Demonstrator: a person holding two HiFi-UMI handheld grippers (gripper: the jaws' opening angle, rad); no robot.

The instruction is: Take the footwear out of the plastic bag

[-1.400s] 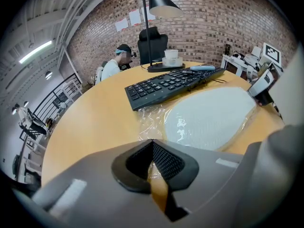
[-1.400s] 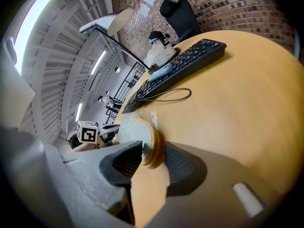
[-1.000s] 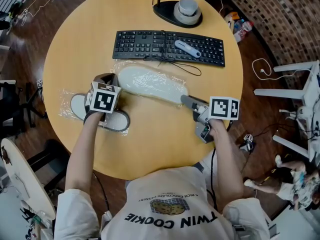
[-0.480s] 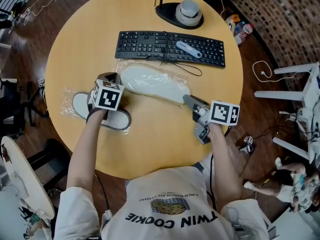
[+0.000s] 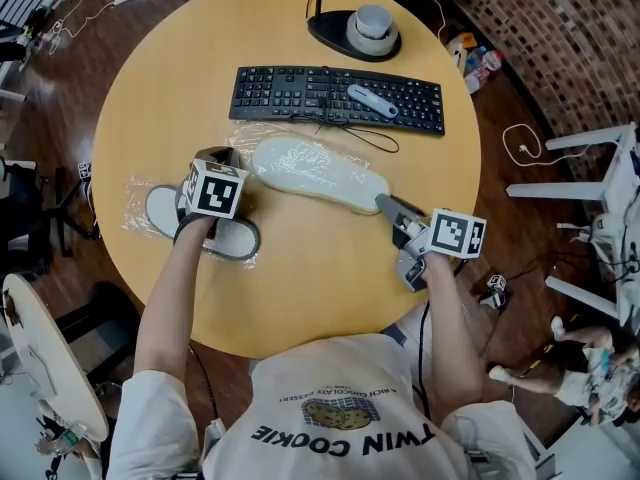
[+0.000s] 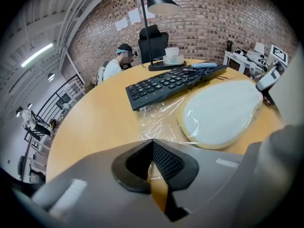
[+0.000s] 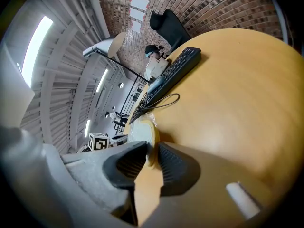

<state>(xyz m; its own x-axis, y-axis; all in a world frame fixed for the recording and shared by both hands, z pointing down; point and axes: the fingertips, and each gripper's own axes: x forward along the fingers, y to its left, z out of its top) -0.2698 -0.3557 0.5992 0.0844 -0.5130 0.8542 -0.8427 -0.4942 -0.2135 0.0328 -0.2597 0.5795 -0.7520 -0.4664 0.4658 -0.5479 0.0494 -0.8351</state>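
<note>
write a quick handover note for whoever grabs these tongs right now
The left tongs are shut, apparently pinching the plastic bag. The right tongs are closing on the edge of the white slipper, which sits between them.
The white slipper lies sole up, wrapped in the bag, just short of the keyboard; a second slipper lies bagged by the left tongs.
Done: neither is out.
Left: pull the white slipper free, then unbag the second slipper.
</note>
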